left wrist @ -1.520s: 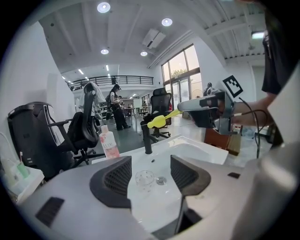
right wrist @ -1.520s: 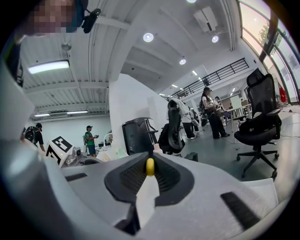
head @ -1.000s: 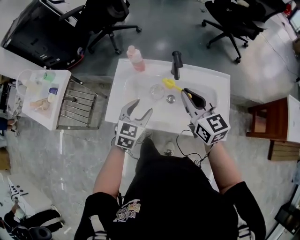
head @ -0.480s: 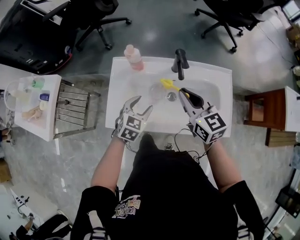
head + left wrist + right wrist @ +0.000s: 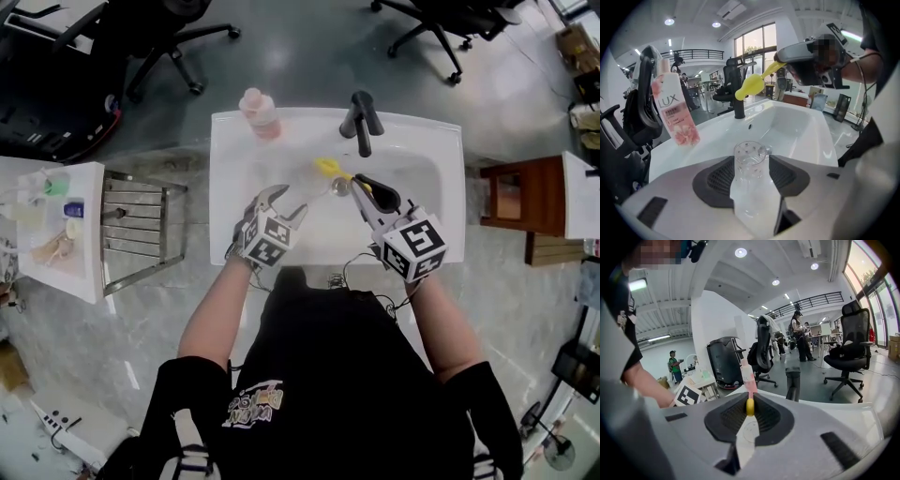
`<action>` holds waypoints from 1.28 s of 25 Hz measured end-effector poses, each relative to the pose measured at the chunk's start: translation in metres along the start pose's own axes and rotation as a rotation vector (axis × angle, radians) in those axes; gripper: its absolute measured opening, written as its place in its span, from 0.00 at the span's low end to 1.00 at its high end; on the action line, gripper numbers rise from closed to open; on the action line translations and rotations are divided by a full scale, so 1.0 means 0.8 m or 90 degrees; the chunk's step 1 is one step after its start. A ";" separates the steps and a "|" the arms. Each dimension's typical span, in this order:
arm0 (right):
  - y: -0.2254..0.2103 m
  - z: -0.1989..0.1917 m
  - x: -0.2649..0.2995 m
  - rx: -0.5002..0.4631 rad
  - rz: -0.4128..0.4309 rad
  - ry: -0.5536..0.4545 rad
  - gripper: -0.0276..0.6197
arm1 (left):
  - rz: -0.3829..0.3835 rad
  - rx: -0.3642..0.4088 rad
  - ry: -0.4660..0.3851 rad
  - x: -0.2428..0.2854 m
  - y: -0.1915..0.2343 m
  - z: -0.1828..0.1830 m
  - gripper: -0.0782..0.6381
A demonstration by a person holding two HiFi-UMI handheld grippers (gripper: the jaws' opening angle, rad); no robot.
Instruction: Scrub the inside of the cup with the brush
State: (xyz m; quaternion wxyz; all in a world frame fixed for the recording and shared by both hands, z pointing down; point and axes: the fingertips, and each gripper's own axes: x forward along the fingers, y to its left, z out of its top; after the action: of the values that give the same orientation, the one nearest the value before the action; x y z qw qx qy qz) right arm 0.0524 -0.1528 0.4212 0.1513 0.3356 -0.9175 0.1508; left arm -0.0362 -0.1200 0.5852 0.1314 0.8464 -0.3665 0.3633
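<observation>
A clear plastic cup [image 5: 750, 161] stands upright in the white sink [image 5: 422, 202]; in the head view the cup [image 5: 305, 178] is just past the left fingertips. My left gripper [image 5: 284, 203] [image 5: 751, 180] is open, a jaw on each side of the cup; whether they touch it I cannot tell. My right gripper [image 5: 361, 185] [image 5: 750, 404] is shut on the handle of a yellow brush [image 5: 330, 168]. The brush head [image 5: 751, 85] hangs over the basin, above and beyond the cup. Only the handle's yellow end [image 5: 750, 406] shows between the right jaws.
A black faucet [image 5: 362, 116] and a pink bottle [image 5: 257, 110] stand on the sink's back rim, with the drain [image 5: 340, 187] beside the cup. A metal rack [image 5: 136, 230] and small table [image 5: 52, 225] are left, a wooden stool [image 5: 511, 211] right.
My left gripper has moved forward over the sink's front edge, close up to the cup. The right gripper with the brush has shifted slightly left toward the cup.
</observation>
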 end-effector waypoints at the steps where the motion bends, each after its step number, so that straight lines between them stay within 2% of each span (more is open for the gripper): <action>1: -0.001 -0.004 0.002 0.002 -0.004 0.007 0.10 | -0.007 0.003 0.005 0.005 0.001 -0.003 0.42; 8: -0.008 -0.025 0.017 0.024 -0.022 0.043 0.10 | -0.046 0.016 0.052 0.032 0.003 -0.027 0.40; 16: -0.008 -0.055 0.041 0.033 -0.016 0.098 0.10 | -0.073 0.029 0.083 0.062 0.005 -0.046 0.39; 22: -0.012 -0.083 0.060 0.043 -0.018 0.145 0.10 | -0.088 0.042 0.094 0.076 0.003 -0.052 0.32; 28: -0.009 -0.110 0.083 0.019 -0.008 0.204 0.10 | -0.093 0.066 0.096 0.083 0.000 -0.049 0.25; 32: -0.005 -0.124 0.094 -0.019 0.001 0.246 0.10 | -0.088 0.073 0.091 0.083 0.001 -0.049 0.18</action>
State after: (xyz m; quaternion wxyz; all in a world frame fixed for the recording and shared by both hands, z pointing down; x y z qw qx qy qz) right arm 0.0178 -0.1613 0.5408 0.3294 0.2973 -0.8738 0.1990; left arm -0.0257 -0.1364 0.6601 0.1332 0.8478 -0.2758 0.4330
